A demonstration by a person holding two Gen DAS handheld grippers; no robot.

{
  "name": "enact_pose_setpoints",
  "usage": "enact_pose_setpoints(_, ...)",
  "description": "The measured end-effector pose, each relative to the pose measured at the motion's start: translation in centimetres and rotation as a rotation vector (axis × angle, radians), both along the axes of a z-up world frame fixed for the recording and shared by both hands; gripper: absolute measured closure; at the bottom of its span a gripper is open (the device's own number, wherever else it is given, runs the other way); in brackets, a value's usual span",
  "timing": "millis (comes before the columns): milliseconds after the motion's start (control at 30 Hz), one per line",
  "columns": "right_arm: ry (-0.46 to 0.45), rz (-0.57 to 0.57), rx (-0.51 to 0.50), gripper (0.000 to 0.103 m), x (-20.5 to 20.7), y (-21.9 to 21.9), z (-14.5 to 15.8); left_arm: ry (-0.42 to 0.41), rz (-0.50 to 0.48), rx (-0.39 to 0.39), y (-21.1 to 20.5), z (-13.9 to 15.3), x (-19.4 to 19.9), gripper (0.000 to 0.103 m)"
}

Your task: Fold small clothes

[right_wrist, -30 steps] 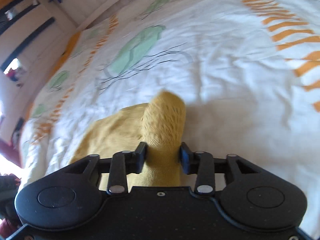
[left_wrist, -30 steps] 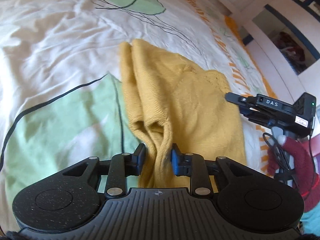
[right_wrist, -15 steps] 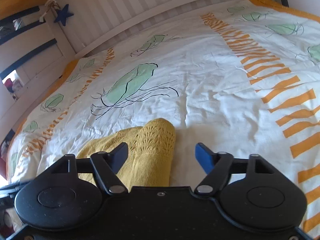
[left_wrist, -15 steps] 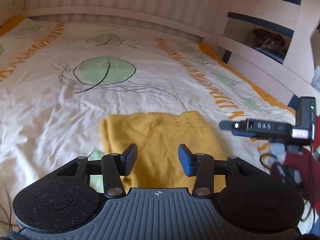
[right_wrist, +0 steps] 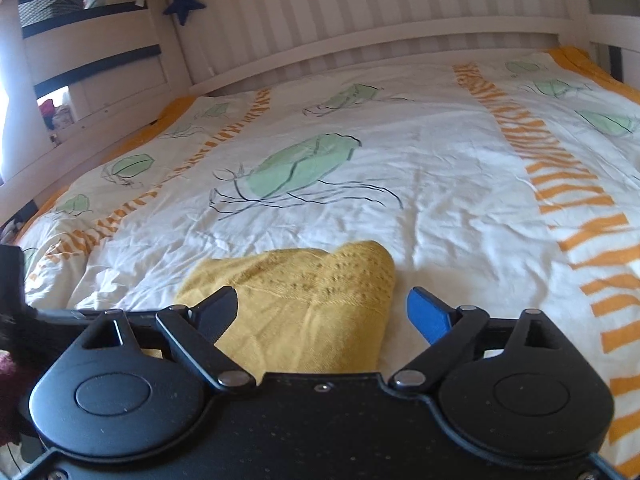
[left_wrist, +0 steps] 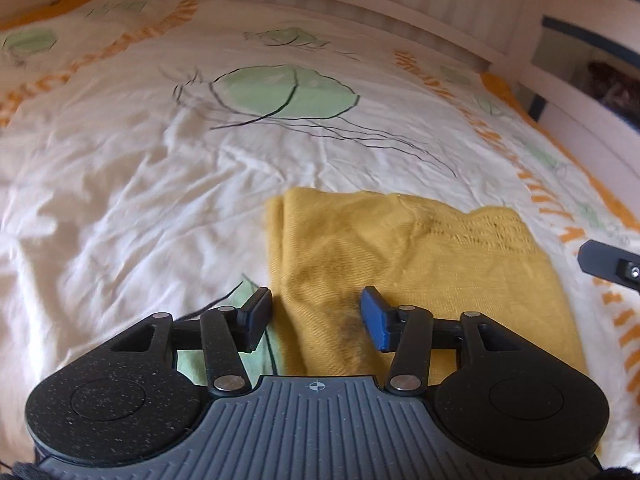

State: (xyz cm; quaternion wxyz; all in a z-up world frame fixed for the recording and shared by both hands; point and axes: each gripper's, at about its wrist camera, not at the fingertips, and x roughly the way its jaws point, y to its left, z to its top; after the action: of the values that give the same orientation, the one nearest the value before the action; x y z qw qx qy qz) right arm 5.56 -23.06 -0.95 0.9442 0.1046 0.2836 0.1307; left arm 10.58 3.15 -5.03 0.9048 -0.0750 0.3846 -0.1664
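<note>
A bed covered by a white duvet (left_wrist: 120, 184) printed with green leaf shapes, thin black lines and bands of orange dashes fills both views, wrinkled across its middle and edged in orange on the far sides. Nearest in the left wrist view, the left gripper (left_wrist: 316, 320) hangs with its jaws parted and nothing between them; its left finger sits over a green patch of the duvet just beside the cloth's left edge, and its right finger, with a blue pad, sits over the cloth itself. The yellow knitted garment (left_wrist: 400, 264) lies folded and flat on the duvet, a doubled fold running along its left side and a band of openwork stitches across its far right part. At the right edge of that view a black piece of the right gripper (left_wrist: 608, 268) pokes in near the garment's right side. In the right wrist view the right gripper (right_wrist: 320, 316) is spread wide and empty, its fingers standing either side of the garment's (right_wrist: 304, 300) near right corner, with the blue-padded one over bare duvet. Further off stands a white slatted bed frame (right_wrist: 360, 16), and a dark blue star (right_wrist: 184, 2) hangs at the far left
</note>
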Motion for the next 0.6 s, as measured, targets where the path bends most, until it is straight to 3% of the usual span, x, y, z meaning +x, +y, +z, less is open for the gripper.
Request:
enact_pose_setpoints(167,-0.003,0.084,-0.002,0.010,2.4,1.9,-0.9,0.002,0.010,-0.004,0.4,0.2,-0.3,0.054)
enact_pose_setpoints(333,0.138,0.093,0.044,0.010,6.2,2.1,-4.9,0.007,0.017,-0.010,0.3,0.1,-0.3,0.052)
enact_pose_setpoints(567,0.106,0.088,-0.009,0.008,5.2,2.5,-3.1,0.007,0.035,0.038,0.1,0.8,-0.3,0.041)
enact_pose_setpoints(600,0.094,0.075,-0.006,0.002,4.7,2.3,-2.6,0.003,0.037,0.057,0.1,1.1,-0.5,0.037)
